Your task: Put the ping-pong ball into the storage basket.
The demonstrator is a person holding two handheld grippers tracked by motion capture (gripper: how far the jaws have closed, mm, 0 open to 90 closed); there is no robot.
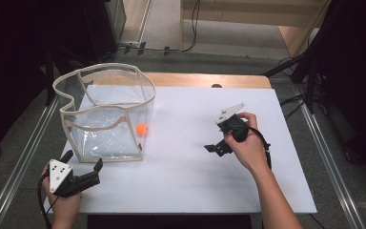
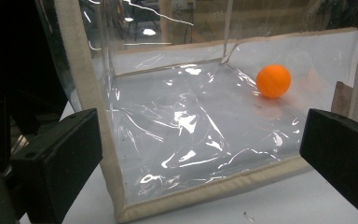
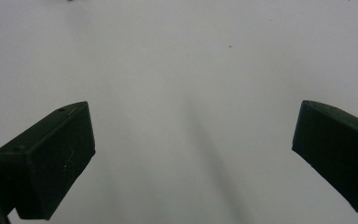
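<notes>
A clear plastic box-shaped bag (image 1: 106, 112) with beige trim stands open-topped on the left of the white table (image 1: 195, 157). An orange ball (image 1: 142, 129) rests by the bag's right wall; I cannot tell whether it is inside or just outside. My left gripper (image 1: 82, 160) is open at the bag's near-left corner. In the left gripper view the bag (image 2: 191, 126) sits just beyond the left gripper (image 2: 200, 163), with the ball (image 2: 273, 80) seen through the plastic. My right gripper (image 1: 217, 147) is open over bare table at centre right, right gripper (image 3: 191, 154) holding nothing.
A wooden strip (image 1: 205, 79) edges the table's far side. Metal rails (image 1: 24, 152) run along both sides, and cables (image 1: 293, 102) lie on the floor at the right. A dark gap borders the table's near edge.
</notes>
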